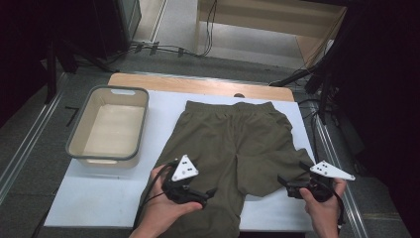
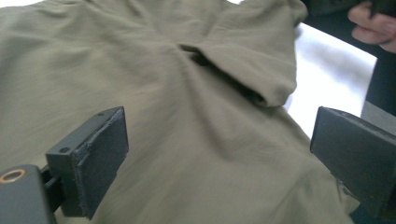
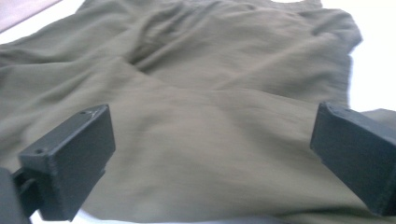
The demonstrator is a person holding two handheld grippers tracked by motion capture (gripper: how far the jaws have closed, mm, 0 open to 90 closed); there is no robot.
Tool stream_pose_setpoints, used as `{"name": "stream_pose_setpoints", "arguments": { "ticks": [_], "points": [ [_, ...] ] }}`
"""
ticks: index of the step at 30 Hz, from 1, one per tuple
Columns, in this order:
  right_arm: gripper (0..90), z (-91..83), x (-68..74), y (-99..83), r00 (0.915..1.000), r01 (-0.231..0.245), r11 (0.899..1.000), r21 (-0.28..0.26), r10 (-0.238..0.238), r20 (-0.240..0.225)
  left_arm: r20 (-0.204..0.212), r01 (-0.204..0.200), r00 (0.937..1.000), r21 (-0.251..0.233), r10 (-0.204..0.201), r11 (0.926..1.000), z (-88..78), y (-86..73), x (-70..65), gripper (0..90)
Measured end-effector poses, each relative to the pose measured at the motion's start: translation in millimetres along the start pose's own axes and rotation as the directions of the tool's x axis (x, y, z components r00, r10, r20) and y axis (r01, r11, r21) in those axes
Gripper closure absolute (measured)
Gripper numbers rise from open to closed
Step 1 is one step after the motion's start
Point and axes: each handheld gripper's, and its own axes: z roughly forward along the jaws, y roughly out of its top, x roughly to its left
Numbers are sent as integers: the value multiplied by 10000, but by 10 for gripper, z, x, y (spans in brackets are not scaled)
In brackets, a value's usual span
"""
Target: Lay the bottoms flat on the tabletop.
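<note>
Olive-green trousers (image 1: 233,144) lie flat on the white table top (image 1: 89,198), waistband at the far side. One leg runs toward the near edge; the other is folded back, ending short at the right. My left gripper (image 1: 205,194) hovers over the near leg, open, with cloth (image 2: 196,121) below its jaws and nothing between them. My right gripper (image 1: 291,174) sits at the folded leg's right edge, also open, looking across the fabric (image 3: 210,107) with its jaws apart and empty.
A beige tub with a grey rim (image 1: 79,131) stands empty on the left of the table. A wooden strip (image 1: 198,84) borders the far side. Cables and dark stands (image 1: 317,79) lie beyond the table. The other hand (image 2: 373,23) appears in the left gripper view.
</note>
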Motion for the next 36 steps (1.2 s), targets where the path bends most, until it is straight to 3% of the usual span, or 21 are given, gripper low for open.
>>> {"name": "stream_pose_setpoints", "arguments": {
  "ticks": [4, 7, 11, 16, 20, 23, 28, 31, 33, 36],
  "points": [
    [60, -30, -216, -29, 9977, -559, 9984, -83, 562, 387, 243, -174, 9996, 138, 170, 9998, 222, 68, -87, 92],
    [123, -50, -349, -55, 9954, -684, 9976, -52, 686, 673, 204, -151, 9997, 253, 146, 9996, 376, 114, -118, 158],
    [241, -60, -520, -65, 9876, -1011, 9948, 109, 991, 1217, 466, 123, 9988, 243, -134, 9996, 555, 181, -133, 198],
    [290, 35, -609, -75, 9764, -1096, 9920, 631, 956, 1936, 496, 227, 9985, 299, -242, 9993, 760, 267, -165, 251],
    [310, 82, -693, -101, 9613, -1627, 9844, 662, 1431, 2355, 456, 425, 9979, 625, -454, 9971, 901, 311, -184, 278],
    [427, 106, -744, -148, 9572, -1611, 9826, 924, 1328, 2572, 186, 693, 9972, 1114, -718, 9914, 993, 303, -173, 350],
    [566, 123, -818, -253, 9575, -1887, 9735, 1293, 1531, 2445, 118, 925, 9954, 1508, -953, 9842, 1083, 248, -164, 518],
    [716, 129, -847, -331, 9605, -2066, 9651, 1610, 1686, 2215, 228, 918, 9951, 1621, -967, 9825, 1098, 223, -170, 727],
    [814, 106, -846, -371, 9657, -1934, 9677, 1616, 1587, 2054, 230, 733, 9967, 1573, -779, 9848, 1076, 221, -183, 878],
    [860, 17, -840, -389, 9686, -1762, 9754, 1321, 1479, 2000, 484, 588, 9967, 1293, -655, 9899, 1010, 230, -213, 887]
  ]
}}
